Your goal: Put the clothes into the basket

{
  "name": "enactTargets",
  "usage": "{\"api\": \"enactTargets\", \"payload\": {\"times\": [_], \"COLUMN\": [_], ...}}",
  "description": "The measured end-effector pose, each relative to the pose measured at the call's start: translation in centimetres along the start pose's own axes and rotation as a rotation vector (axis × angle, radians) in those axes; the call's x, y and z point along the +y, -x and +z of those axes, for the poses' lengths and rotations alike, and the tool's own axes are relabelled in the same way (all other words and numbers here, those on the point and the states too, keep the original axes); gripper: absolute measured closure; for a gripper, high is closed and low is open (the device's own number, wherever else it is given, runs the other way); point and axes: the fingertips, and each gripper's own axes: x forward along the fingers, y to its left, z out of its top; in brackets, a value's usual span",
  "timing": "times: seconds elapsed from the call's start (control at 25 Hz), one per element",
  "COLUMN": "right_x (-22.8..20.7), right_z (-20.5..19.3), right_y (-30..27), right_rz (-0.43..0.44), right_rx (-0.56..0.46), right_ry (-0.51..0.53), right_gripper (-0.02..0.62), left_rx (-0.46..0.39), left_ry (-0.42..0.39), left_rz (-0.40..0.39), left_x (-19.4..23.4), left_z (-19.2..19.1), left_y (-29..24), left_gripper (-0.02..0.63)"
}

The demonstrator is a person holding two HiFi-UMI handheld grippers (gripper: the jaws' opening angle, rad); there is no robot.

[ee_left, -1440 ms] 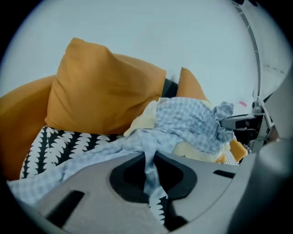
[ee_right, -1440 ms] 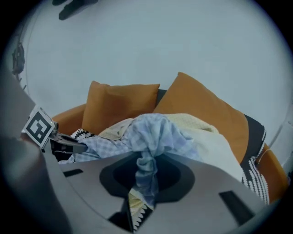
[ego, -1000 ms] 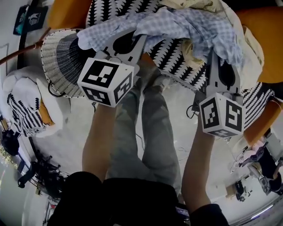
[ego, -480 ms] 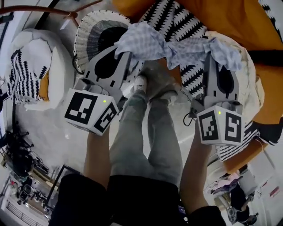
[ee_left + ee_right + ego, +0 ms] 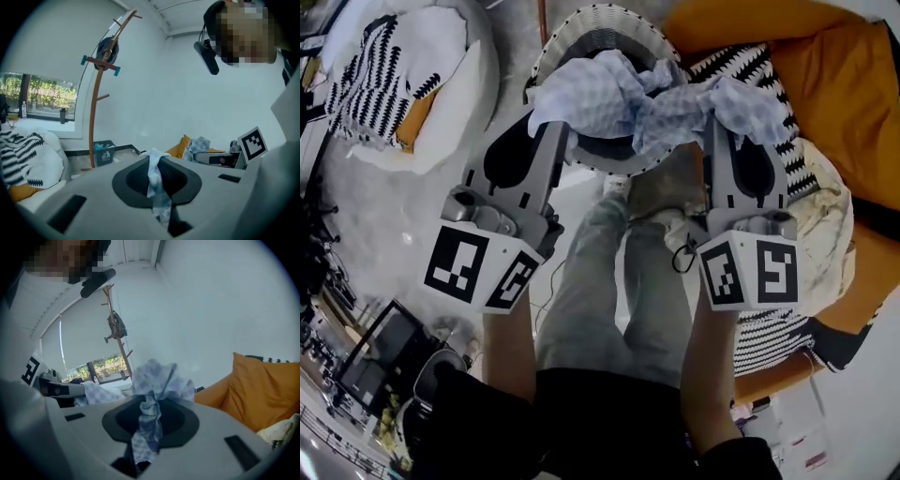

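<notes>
Nearest, the left gripper and the right gripper are held out side by side above the person's legs. Each pair of jaws is pressed together on a fold of a pale blue checked shirt, and a strip of cloth is seen pinched in both gripper views. The shirt is bunched between the two grippers and hung just over the mouth of the white woven basket. It is judged light, soft and limp. A gathered edge should be grip enough, though loose ends may be caught on the rim. Beyond, to the right, a cream garment is seen lying on the orange cushion.
</notes>
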Motion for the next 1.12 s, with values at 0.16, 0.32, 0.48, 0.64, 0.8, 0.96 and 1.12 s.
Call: {"api": "enactTargets", "payload": {"times": [0.16, 0.32, 0.48, 0.64, 0.8, 0.96, 1.12], "right_x": [3.8, 5.6, 6.2, 6.1, 5.3, 4.1, 4.0], "right_z": [-2.4, -6.4, -10.4, -13.7, -16.8, -19.9, -21.4], "right_y": [-2.9, -4.8, -6.9, -8.4, -9.2, -9.6, -9.3], "right_rz": [0.092, 0.145, 0.154, 0.147, 0.135, 0.088, 0.070], "right_rx": [0.070, 0.171, 0.260, 0.329, 0.407, 0.529, 0.577], "right_ry": [0.023, 0.015, 0.000, -0.009, 0.001, 0.011, -0.005], "right_gripper": [0.514, 0.512, 0.512, 0.512, 0.509, 0.387, 0.374], "left_rx": [0.054, 0.126, 0.225, 0.279, 0.328, 0.417, 0.418], "left_ry": [0.073, 0.130, 0.170, 0.242, 0.274, 0.263, 0.272], "left_rz": [0.090, 0.143, 0.165, 0.201, 0.218, 0.259, 0.268], "left_x": [3.7, 5.7, 7.5, 8.8, 9.1, 9.6, 10.1], "left_z": [-3.1, -7.2, -11.6, -15.6, -18.7, -21.2, -21.3], "left_y": [1.5, 1.7, 0.2, -1.2, -2.5, -3.2, -3.1], "left_gripper": [0.578, 0.578, 0.578, 0.578, 0.578, 0.514, 0.495]}}
